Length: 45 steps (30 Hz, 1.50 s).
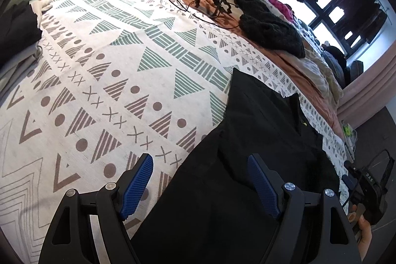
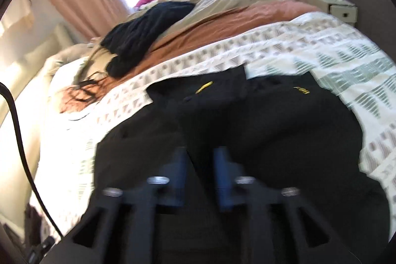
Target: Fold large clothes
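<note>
**Now lining up the next fold on the black garment**

Here the left claw (image 1: pixel 199 186) hangs wide open and empty over the near edge of the black fabric garment with yellow lettering (image 1: pixel 247 152), which lies spread on the bed's white bedspread with grey and green triangles (image 1: pixel 111 66). The right claw (image 2: pixel 199 176), blurred, stands partly open above the same cloth, gripping nothing. Next, I judge, each must pinch an edge.
</note>
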Tool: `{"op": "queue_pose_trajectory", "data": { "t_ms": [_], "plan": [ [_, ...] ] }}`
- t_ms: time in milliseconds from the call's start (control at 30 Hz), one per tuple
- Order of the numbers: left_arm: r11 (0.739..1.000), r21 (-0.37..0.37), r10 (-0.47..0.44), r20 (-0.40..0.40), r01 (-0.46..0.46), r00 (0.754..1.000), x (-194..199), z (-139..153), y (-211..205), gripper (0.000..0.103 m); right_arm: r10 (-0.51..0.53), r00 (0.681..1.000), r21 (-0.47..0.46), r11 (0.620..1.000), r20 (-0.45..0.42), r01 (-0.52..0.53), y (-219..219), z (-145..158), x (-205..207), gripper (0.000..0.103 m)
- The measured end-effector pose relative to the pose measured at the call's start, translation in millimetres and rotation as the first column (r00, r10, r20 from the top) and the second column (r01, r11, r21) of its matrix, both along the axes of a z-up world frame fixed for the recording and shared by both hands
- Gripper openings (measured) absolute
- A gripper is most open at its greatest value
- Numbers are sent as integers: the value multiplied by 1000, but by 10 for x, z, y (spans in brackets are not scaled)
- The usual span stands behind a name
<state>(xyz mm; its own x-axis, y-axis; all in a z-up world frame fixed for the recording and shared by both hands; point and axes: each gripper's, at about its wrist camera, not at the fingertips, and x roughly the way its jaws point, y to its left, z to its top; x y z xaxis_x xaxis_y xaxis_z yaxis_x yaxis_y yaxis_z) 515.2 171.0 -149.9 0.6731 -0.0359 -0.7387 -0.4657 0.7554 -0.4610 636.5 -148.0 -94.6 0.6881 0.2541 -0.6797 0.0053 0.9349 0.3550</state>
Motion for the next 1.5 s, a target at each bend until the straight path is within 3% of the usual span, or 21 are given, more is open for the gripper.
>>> {"op": "queue_pose_trajectory", "data": {
  "t_ms": [33,300,367,500,633,767,1100,1133,1167,1200,1300,1500],
  "plan": [
    [1000,3,1,6,-1,1000,-6,9,0,80,-4,1000,11,1000,13,4,-5,-1,-42,60],
    [999,22,-34,22,34,999,13,36,-86,80,-207,977,140,970,55,197,-633,-228,-438,60],
    [999,22,-38,17,38,999,23,22,-112,80,-252,968,152,956,-13,251,-875,-402,-411,60],
    [999,20,-46,11,45,999,39,-8,-147,80,-339,939,207,916,-56,343,-1252,-600,-423,60],
    [999,42,-34,7,34,999,39,-14,-153,80,-353,932,251,898,-77,361,-1419,-729,-354,60],
    [998,46,-39,-1,39,999,60,-40,-165,80,-385,918,226,890,-92,395,-1507,-777,-247,60],
    [995,79,-64,-12,65,998,102,-54,-262,80,-411,908,349,841,-86,413,-1807,-911,-167,59],
    [995,76,-63,-11,64,998,102,-53,-263,80,-409,909,360,838,-83,410,-1816,-924,-161,47],
    [995,75,-62,-10,63,998,101,-58,-261,80,-409,909,373,833,-79,408,-1825,-935,-156,21],
    [995,76,-62,-10,63,998,101,-57,-261,80,-411,908,378,831,-79,409,-1831,-938,-155,9],
    [995,77,-58,-6,58,998,93,-57,-258,80,-415,909,395,833,-19,389,-1800,-796,-213,6],
    [997,64,-51,9,50,999,59,-32,-217,80,-329,929,319,910,169,264,-1325,-104,-346,5]
  ]
}}
